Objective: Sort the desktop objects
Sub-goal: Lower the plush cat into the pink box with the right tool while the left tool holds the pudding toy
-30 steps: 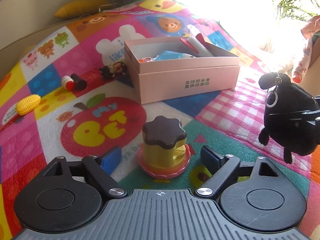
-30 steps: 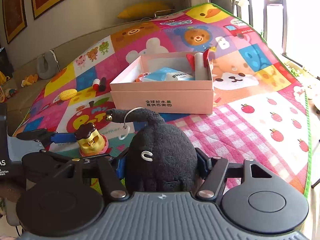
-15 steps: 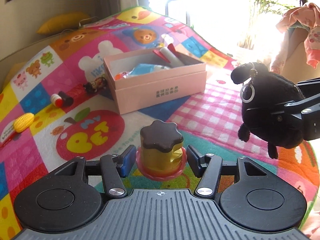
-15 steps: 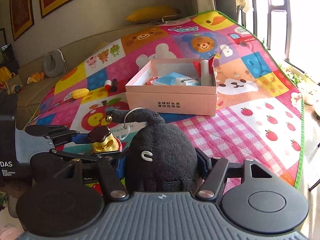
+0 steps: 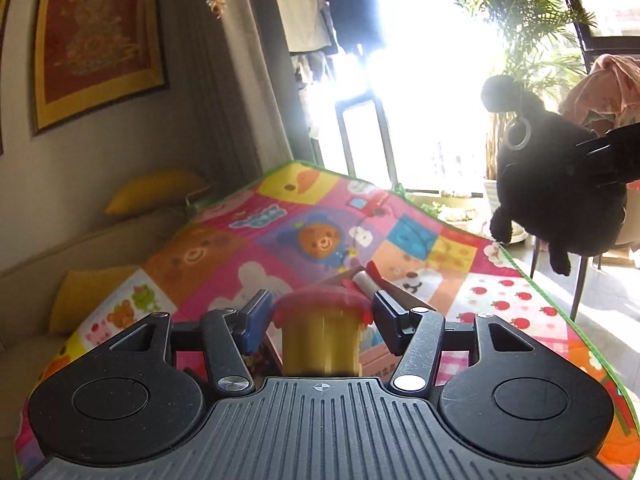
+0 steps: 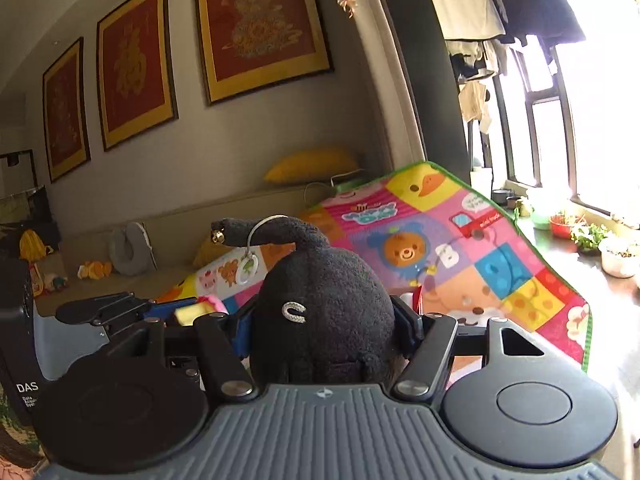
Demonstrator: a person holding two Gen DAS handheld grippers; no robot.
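Left jaws: the left gripper [image 5: 320, 316] is closed on the yellow toy [image 5: 322, 342], pads pressed to its sides just under the red rim; the toy is blurred, so how squarely it sits is hard to say.
Right jaws: the right gripper [image 6: 326, 330] is clamped on the black plush [image 6: 324, 320], its soft body bulging between the fingers, its tail with ring and bell poking up to the left.
Height: both items are held clear of the mat [image 5: 320, 240], the plush [image 5: 560, 184] hanging off to the right in the left view.
Box: only a pink corner [image 5: 376, 360] shows behind the left fingers, low in frame, with a white tube [image 5: 366, 280] sticking up from it.
Step, as I judge it: carrying both items to the box.
Doing it well: tip the wrists down to bring the box opening into view, keep the grippers apart, lower one item at a time, and release only inside the walls.
Risk: the plush's dangling legs may snag on the box rim.
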